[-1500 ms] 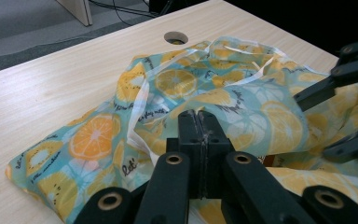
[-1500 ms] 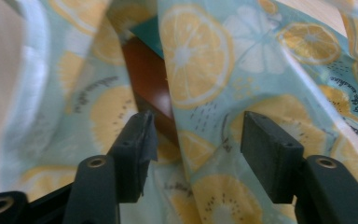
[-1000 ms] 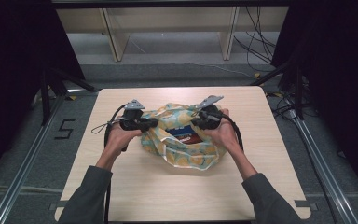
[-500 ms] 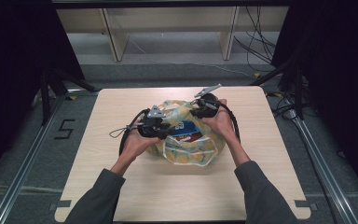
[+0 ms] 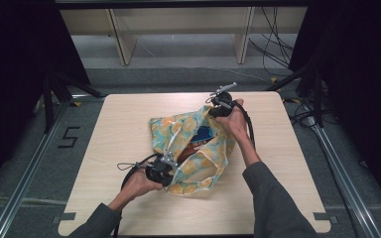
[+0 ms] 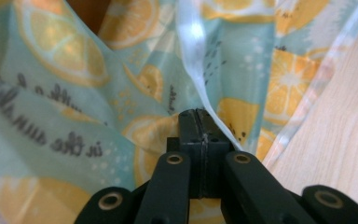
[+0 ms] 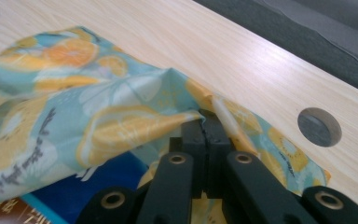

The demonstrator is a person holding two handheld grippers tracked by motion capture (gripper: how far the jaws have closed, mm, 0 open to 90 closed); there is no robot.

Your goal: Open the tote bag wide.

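High view: lemon-print bag [image 5: 193, 148] lies on the worktop [image 5: 287, 183], stretched between the two grippers. Right gripper [image 5: 217, 110] pinches the bag's far edge, left gripper [image 5: 167, 171] is clamped on the near edge. Bag mouth gapes between them, and a blue packet [image 5: 206, 134] plus something brown beside it sit inside, just short of the right gripper.

Left gripper view: left gripper [image 6: 199, 122] has its jaws pressed together, having just closed over the last half second, with bag [image 6: 74, 102] fabric caught at the tips. A pale clear strip, probably the bag's handle or trim, runs up from the jaws. Bare worktop [image 6: 335, 140] off to the gripper's right.

Right gripper view: right gripper [image 7: 205, 125] closed tight on a fold of the bag [image 7: 84, 121] rim, a pale strip tucked at the tips. Blue packet [image 7: 107, 179] just below-left of the jaws, under the fabric. Worktop [image 7: 242, 56] beyond, with a round hole [image 7: 319, 127] off to the gripper's right.

Step, by my read: holding the bag open by opposite rim points, or spreading it to reach the contents. Both grips look set. Next move likely calls for keeping both pinches firm while pulling apart or lifting evenly; thin slippery fabric could slide out of the jaws, and uneven pull could tip the contents out.
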